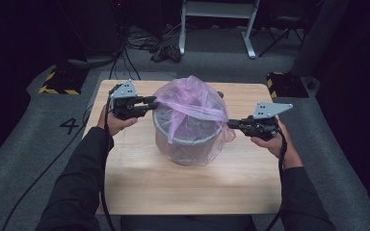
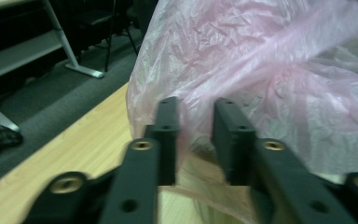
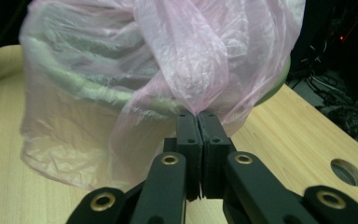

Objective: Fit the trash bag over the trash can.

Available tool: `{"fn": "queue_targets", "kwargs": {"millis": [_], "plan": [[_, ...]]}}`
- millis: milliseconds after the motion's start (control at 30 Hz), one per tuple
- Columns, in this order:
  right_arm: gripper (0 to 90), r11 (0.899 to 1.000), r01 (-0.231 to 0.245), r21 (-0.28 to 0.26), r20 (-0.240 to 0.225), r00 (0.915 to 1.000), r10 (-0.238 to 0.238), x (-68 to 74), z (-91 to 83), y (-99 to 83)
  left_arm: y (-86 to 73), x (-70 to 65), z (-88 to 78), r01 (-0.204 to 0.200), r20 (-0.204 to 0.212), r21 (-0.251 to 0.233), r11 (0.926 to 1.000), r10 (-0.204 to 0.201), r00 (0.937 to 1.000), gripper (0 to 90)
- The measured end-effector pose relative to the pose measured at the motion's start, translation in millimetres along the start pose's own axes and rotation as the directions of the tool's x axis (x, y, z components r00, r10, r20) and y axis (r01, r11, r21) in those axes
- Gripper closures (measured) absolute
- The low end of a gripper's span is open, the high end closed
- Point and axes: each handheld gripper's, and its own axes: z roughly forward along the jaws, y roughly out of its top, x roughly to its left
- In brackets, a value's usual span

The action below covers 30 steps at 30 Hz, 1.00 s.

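A grey round bin (image 1: 192, 140) stands mid-table, wrapped in a thin pink plastic bag (image 1: 189, 96) (image 2: 261, 70) (image 3: 177, 46). A band of the bag is stretched across the bin's top between both grippers. My left gripper (image 1: 153, 102) (image 2: 196, 105) is at the bag's left side. Its jaws stand a little apart with pink film in the gap and no pad pressing on it. My right gripper (image 1: 231, 124) (image 3: 198, 114) is at the bag's right side, shut on a pinch of the bag at its tips. The bin's rim (image 3: 88, 88) shows through the film.
The wooden table (image 1: 173, 183) (image 3: 279, 130) has bare room in front of the bin and a round hole (image 3: 346, 171) near one corner. Behind it on the floor are cables (image 1: 166, 50), a white desk frame (image 1: 217, 29) and two yellow-black striped bases (image 1: 58, 83).
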Motion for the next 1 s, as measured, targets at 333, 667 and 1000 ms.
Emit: {"fn": "queue_targets", "kwargs": {"millis": [333,667,1000], "plan": [[89.9,0.989,-0.090,-0.118,0.106,0.9890,0.103,-5.0,-11.9,5.3,4.0,11.0,-14.2,0.023,-0.125,-0.056,0.9982,-0.030,0.9917,85.2],[90.0,0.965,-0.232,-0.122,0.263,0.9300,0.256,-25.5,8.7,8.3,4.7,27.5,13.1,0.045,-0.237,-0.001,0.9990,-0.044,0.9705,89.6],[90.0,0.944,-0.329,-0.026,0.322,0.8913,0.319,-42.4,44.6,-2.4,-15.8,44.6,42.7,0.184,-0.246,-0.001,0.9830,-0.178,0.9528,89.5]]}}
